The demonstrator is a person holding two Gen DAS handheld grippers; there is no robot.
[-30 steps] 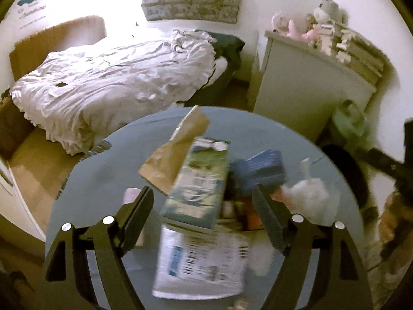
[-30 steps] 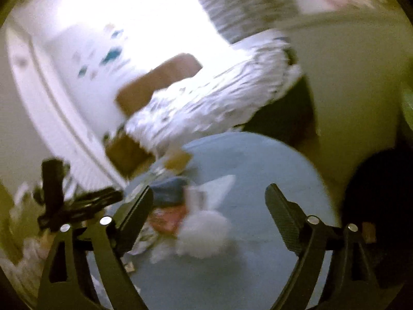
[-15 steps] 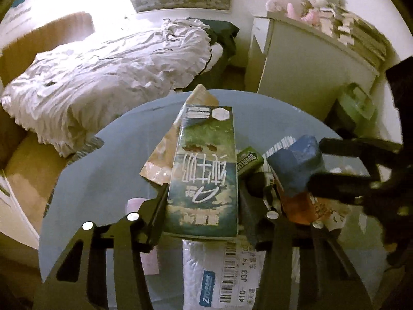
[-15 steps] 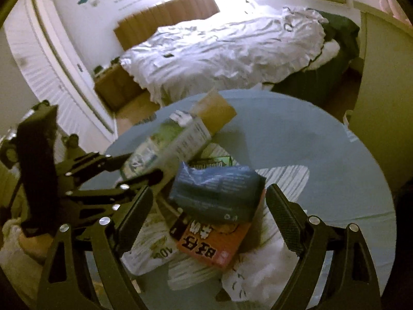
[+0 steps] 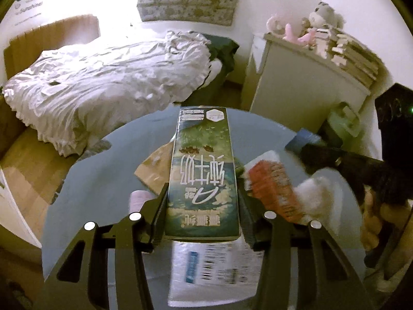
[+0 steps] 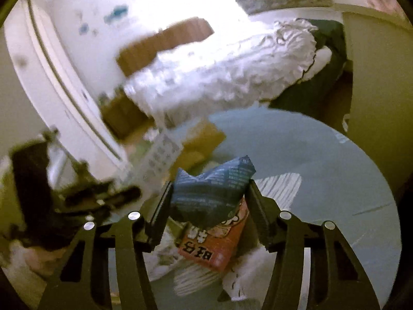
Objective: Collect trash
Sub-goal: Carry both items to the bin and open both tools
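My left gripper [image 5: 202, 201] is shut on a tall green milk carton [image 5: 202, 175] and holds it above the round blue-grey table [image 5: 103, 180]. My right gripper [image 6: 209, 201] is shut on a crumpled blue packet [image 6: 210, 193]. Under it lie an orange snack box [image 6: 216, 242] and white crumpled paper [image 6: 245, 271]. In the left wrist view the orange box [image 5: 273, 188], a white tissue wad [image 5: 320, 196], a brown paper bag [image 5: 155, 170] and a white labelled mailer [image 5: 214, 268] lie on the table. The milk carton shows blurred in the right wrist view [image 6: 160, 160].
A bed with a white duvet [image 5: 103, 77] stands behind the table. A white cabinet [image 5: 304, 90] with books and plush toys is at the back right. A striped cloth [image 6: 278, 183] lies on the table. A small pink item [image 5: 138, 199] sits by the left finger.
My right gripper has closed on the blue packet and lifted it off the orange box. My left gripper keeps its hold on the milk carton and has raised it slightly.
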